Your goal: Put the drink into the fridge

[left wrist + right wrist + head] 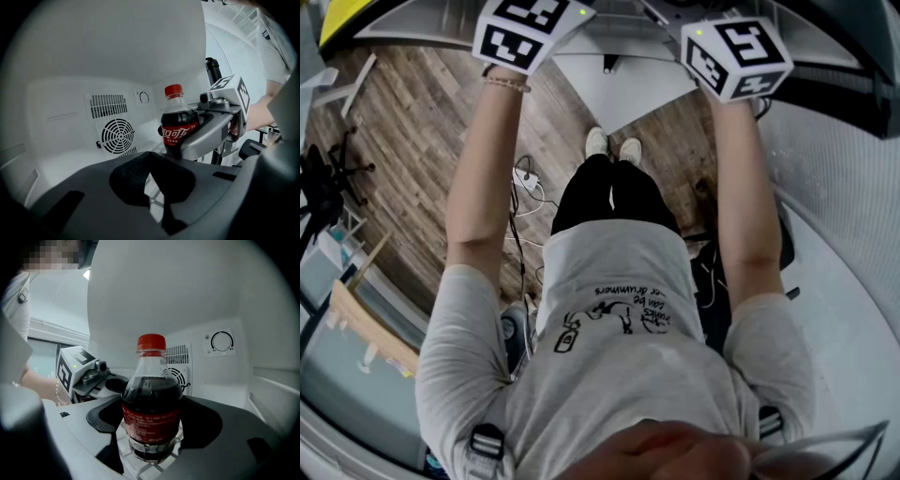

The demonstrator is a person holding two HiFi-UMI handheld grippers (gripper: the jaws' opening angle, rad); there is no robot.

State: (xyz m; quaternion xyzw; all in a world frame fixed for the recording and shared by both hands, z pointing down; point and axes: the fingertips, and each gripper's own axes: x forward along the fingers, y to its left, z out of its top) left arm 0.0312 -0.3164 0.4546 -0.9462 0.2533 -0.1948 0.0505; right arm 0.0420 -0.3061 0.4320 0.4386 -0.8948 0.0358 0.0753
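While the bottle [152, 394] stands on the shelf [137, 466], we see the right gripper [153, 417] open around it, its pads not pressing.

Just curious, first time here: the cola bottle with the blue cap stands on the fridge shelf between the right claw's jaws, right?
Not quite: the cap is red, not blue, as the right gripper view shows. Otherwise yes: the cola bottle stands on the fridge shelf between the right claw's jaws.
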